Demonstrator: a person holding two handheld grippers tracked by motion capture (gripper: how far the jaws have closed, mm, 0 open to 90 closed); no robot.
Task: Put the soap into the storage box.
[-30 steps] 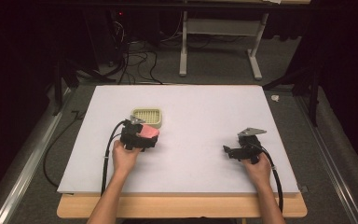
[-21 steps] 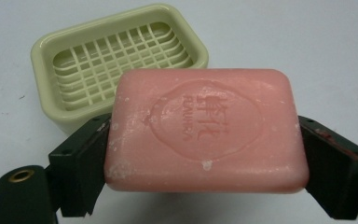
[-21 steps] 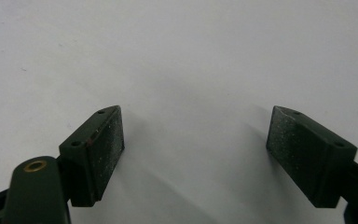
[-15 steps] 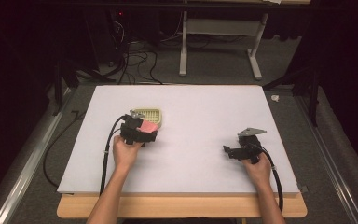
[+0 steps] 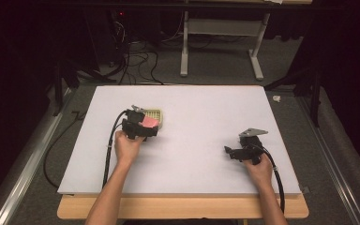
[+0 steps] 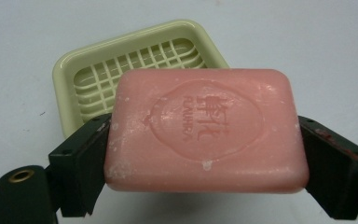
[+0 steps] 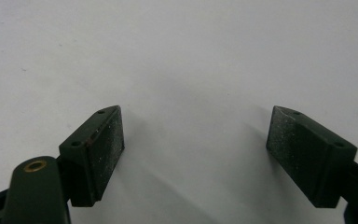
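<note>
A white board [image 5: 206,117] tops a wooden table [image 5: 183,207]; dark room, grey floor [image 5: 215,65], tangled cables [image 5: 131,56].

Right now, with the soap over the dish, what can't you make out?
- Soap dish: near half hidden behind the soap, left gripper view.
- Soap's height above the dish: can't tell.
- Left hand-held gripper: jaw tips too small to see, high view.
- Right hand-held gripper: jaw bases cut by the bottom edge.

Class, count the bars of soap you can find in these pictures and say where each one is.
1. The pink soap bar is clamped between the left gripper's jaws, held at the near edge of the cream soap dish, not yet in it.
</note>
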